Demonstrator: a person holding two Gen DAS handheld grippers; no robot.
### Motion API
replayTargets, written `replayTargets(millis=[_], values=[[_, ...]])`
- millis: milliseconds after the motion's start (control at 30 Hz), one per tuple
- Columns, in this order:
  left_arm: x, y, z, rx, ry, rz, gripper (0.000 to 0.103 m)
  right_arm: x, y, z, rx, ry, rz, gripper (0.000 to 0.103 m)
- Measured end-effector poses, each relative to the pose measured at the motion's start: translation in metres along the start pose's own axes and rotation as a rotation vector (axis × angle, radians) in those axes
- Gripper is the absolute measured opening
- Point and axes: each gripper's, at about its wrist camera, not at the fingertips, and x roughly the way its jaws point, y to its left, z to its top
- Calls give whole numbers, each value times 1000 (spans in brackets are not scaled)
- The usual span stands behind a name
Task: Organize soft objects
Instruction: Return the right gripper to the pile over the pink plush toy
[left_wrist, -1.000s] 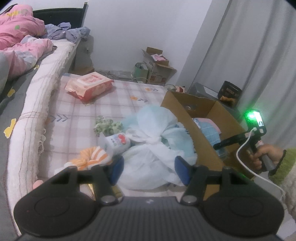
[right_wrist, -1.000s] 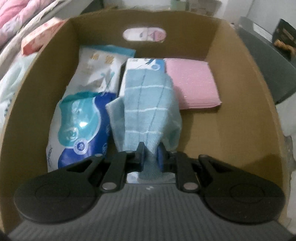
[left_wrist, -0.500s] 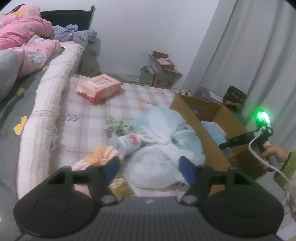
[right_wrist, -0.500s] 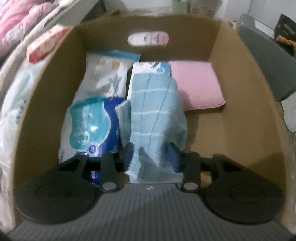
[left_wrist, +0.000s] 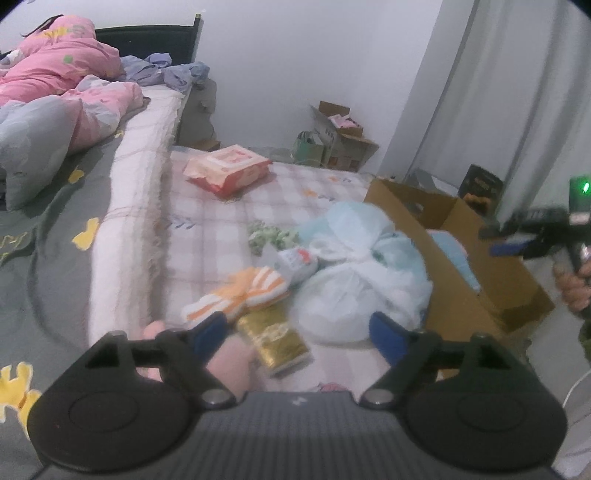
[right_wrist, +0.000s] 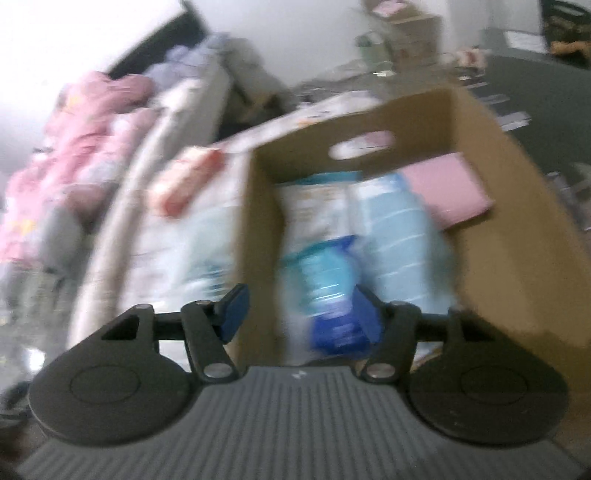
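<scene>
The left gripper (left_wrist: 297, 328) is seen with its jaws spread wide, having just been opening, and nothing is caught between them. Past the blue pads a gold packet (left_wrist: 275, 338), an orange-striped cloth (left_wrist: 240, 295) and a knotted white plastic bag (left_wrist: 354, 280) are spread on a checked pink sheet (left_wrist: 218, 229). A red wipes pack (left_wrist: 227, 170) lies farther back. A raised bed edge with a pink quilt (left_wrist: 62, 85) is seen on the left, white wall and grey curtain (left_wrist: 517, 92) behind.

The right gripper (right_wrist: 299, 314) is also parted, its jaws having just been opening, with nothing pressed between the pads; its view is blurred. It is held over the near end of the cardboard box (right_wrist: 517, 240), pointing downward. Inside, the light blue checked cloth (right_wrist: 399, 236) lies on packets, beside a blue pouch (right_wrist: 328, 291) and a pink pad (right_wrist: 450, 188). From the left view, the right gripper is seen gripped in a hand (left_wrist: 574, 288) beside the box.
</scene>
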Motion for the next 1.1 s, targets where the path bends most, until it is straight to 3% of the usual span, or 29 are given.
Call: replayTargets(millis=[300,433,667,900,1100], values=[[-10,16,-25,3,16,81,86,26,112,-25,-74,142,340,72],[-6,29,-35,-34,39,92,86,57,162,-45,-121,248,428,72],[16,55,-43,-130,100,121,86,115,222,-89,-181,373,468,72],[30,71,-45,-204,136,97,86,155,251,-116,-213,408,483,47],[40,72,-47,-224,164,84,86,173,259,-128,-222,412,472,42]])
